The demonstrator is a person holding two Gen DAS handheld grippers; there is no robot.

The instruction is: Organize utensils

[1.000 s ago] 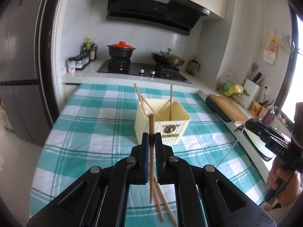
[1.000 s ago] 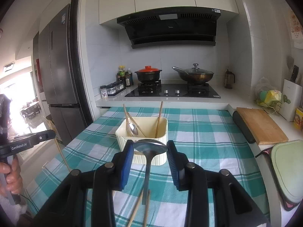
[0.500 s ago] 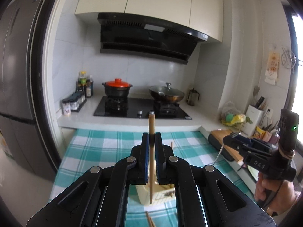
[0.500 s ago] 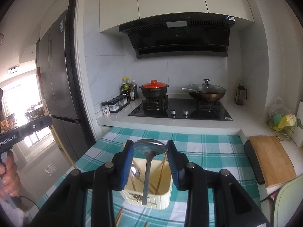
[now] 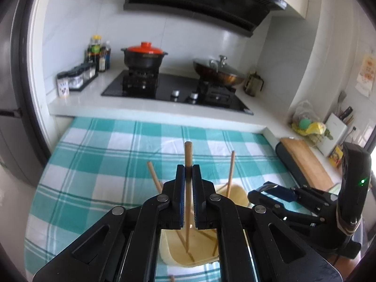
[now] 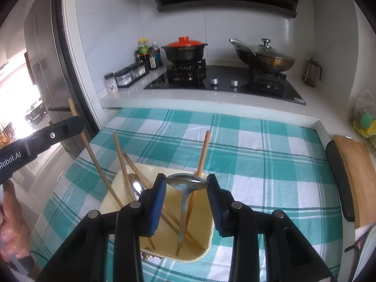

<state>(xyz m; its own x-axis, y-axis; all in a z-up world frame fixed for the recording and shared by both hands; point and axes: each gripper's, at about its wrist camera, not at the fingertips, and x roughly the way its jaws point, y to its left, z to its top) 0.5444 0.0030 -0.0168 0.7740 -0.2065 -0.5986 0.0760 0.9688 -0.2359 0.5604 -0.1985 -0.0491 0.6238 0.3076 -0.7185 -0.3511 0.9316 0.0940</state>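
Two utensils about to drop into cream holder (image 6: 206, 246) near table's front edge: left tongs (image 5: 187, 188) clamped on upright chopstick (image 5: 187, 155), right tongs (image 6: 186, 197) pinching spoon (image 6: 185, 182) by bowl. Several chopsticks, one spoon already inside. Another chopstick (image 5: 172, 278) probably left on checked cloth (image 6: 258, 164).

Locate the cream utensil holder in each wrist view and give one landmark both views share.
Left wrist: the cream utensil holder sits bottom centre, mostly hidden behind the left gripper.
Right wrist: the holder sits lower centre, open top visible behind the right gripper.
Shared landmark: the black pot with the red lid on the stove.
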